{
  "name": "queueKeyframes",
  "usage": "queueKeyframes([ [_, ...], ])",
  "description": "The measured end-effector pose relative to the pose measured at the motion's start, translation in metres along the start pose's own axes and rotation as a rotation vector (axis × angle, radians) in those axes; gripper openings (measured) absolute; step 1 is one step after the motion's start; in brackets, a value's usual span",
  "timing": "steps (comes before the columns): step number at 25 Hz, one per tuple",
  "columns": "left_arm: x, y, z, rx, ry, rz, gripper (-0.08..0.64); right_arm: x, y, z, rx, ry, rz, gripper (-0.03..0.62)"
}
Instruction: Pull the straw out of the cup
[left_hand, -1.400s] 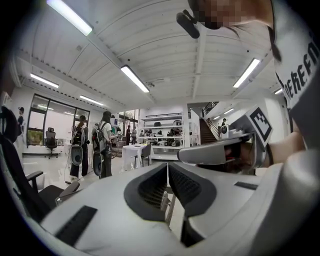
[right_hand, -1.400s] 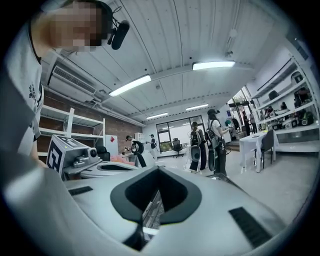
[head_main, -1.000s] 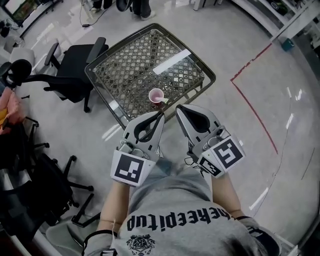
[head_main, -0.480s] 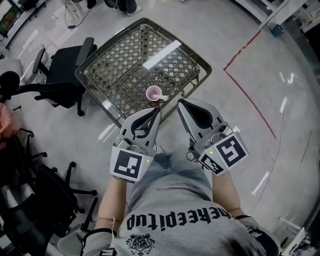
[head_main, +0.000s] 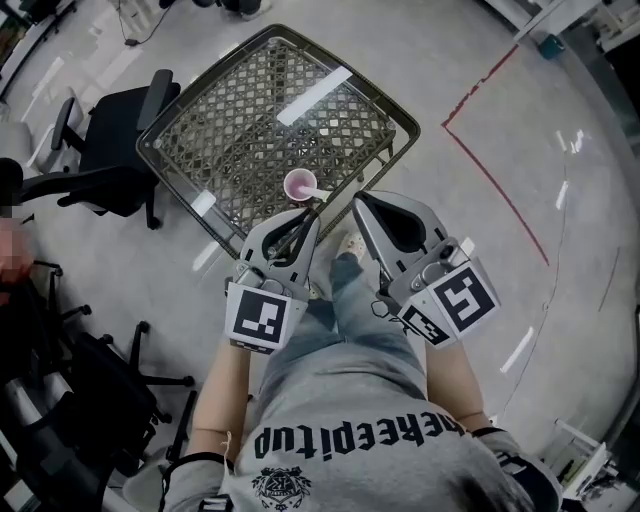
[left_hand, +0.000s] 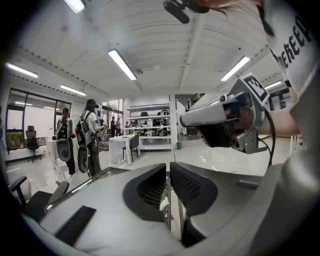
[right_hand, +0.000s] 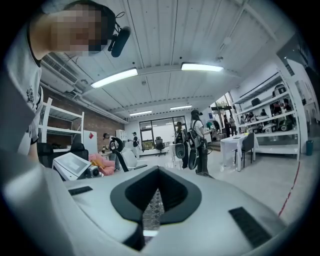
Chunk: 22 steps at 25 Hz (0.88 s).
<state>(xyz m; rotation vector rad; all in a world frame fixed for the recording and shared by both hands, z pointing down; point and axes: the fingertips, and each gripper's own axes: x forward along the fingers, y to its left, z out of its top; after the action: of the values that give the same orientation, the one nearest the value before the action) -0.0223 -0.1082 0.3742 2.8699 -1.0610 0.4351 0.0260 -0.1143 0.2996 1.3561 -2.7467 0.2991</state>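
Note:
A small pink cup (head_main: 300, 184) stands on the glass table (head_main: 200, 200) near its front edge. A short white straw (head_main: 319, 197) lies beside the cup's right rim and reaches the tips of my left gripper (head_main: 316, 212); whether its far end is still in the cup is too small to tell. The left gripper's jaws are opening, with a narrow gap between them and a pale bit of the straw (left_hand: 163, 203) in that gap. My right gripper (head_main: 357, 200) hovers just right of the cup, jaws touching at the tips, empty. In the right gripper view its tips (right_hand: 158, 168) meet.
Under the glass top is a lattice basket (head_main: 260, 120). A black office chair (head_main: 110, 130) stands left of the table, more chair bases at lower left. Red tape (head_main: 490, 170) marks the floor to the right. People with backpacks (left_hand: 89, 137) stand far off.
My left gripper has sunk toward the table's front edge and come closer to the cup, and its jaws have parted a little. The right gripper has hardly moved.

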Motion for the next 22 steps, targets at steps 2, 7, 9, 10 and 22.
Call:
queueKeyframes([
  [2, 0.008, 0.004, -0.007, 0.019, 0.004, 0.000, 0.073, 0.004, -0.005, 0.000, 0.003, 0.005, 0.006, 0.012],
  [7, 0.024, 0.008, -0.033, 0.043, 0.079, 0.001, 0.098, 0.013, -0.016, -0.001, 0.010, 0.018, 0.026, 0.012],
  [9, 0.030, 0.009, -0.044, 0.075, 0.105, -0.002, 0.103, 0.017, -0.021, -0.002, 0.016, 0.028, 0.032, 0.012],
  [10, 0.033, 0.010, -0.050, 0.080, 0.122, -0.004, 0.106, 0.019, -0.023, -0.003, 0.019, 0.034, 0.035, 0.011],
  [22, 0.066, 0.009, -0.104, 0.148, 0.252, -0.030, 0.146, 0.024, -0.052, -0.017, 0.040, 0.086, 0.030, 0.012],
])
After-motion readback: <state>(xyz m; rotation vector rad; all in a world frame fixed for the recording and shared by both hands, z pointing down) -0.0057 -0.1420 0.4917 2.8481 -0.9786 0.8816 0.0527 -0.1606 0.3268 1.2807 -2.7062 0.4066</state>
